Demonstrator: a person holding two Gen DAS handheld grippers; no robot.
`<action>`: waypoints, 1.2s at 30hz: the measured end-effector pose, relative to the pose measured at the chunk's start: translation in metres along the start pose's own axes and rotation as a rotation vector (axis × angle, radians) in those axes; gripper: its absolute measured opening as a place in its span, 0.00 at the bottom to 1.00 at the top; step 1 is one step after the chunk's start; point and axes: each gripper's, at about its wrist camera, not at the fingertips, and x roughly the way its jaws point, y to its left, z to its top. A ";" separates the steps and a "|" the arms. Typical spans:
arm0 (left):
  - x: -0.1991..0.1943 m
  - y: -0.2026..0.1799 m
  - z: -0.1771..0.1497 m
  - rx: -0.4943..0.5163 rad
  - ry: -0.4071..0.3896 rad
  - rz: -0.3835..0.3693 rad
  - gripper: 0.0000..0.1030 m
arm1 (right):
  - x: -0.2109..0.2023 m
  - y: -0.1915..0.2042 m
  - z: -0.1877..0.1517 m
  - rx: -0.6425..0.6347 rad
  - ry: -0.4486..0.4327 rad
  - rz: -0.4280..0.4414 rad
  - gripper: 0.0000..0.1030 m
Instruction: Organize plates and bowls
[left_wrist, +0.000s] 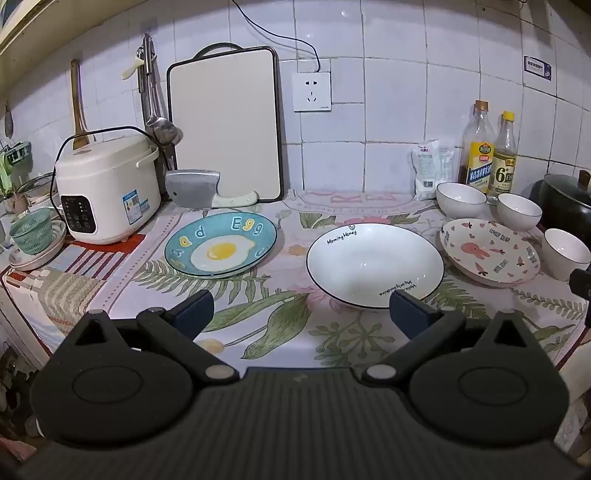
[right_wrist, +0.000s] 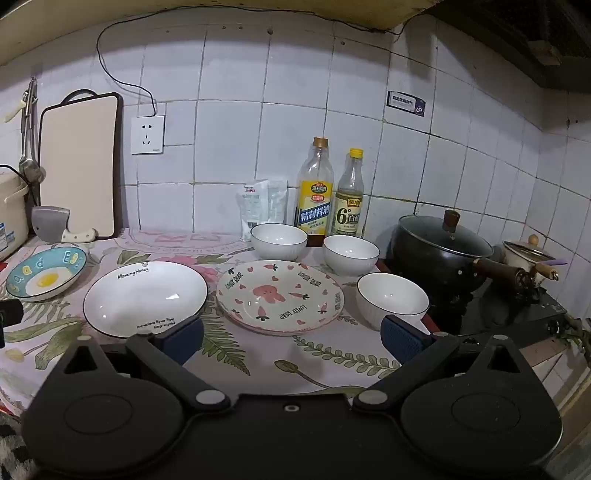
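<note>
White plate (left_wrist: 375, 264) sits just ahead of the left gripper (left_wrist: 301, 314), pink plate (right_wrist: 280, 295) ahead of the right gripper (right_wrist: 291, 332), both spread wide, empty, level above the counter.

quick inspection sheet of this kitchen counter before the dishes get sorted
surface: floral cloth covers the counter, dishes spread along it
job's things: egg plate, white plate and pink rabbit plate in a row, none stacked; three white bowls stand apart, upright
clutter: cleaver, two bottles, white packets
grippers: left tongs and right tongs open, holding nothing
cables: black cord to the wall socket
surroundings: rice cooker, cutting board, black pot on the stove
</note>
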 end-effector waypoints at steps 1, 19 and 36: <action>0.000 0.000 0.000 0.001 0.000 0.000 1.00 | 0.000 0.000 0.000 -0.006 -0.004 -0.001 1.00; 0.000 0.016 -0.005 -0.044 0.003 -0.034 0.98 | -0.003 0.003 -0.003 -0.010 0.006 0.038 1.00; 0.007 0.017 -0.011 -0.030 0.057 -0.044 1.00 | -0.011 0.004 -0.007 -0.038 -0.020 0.071 1.00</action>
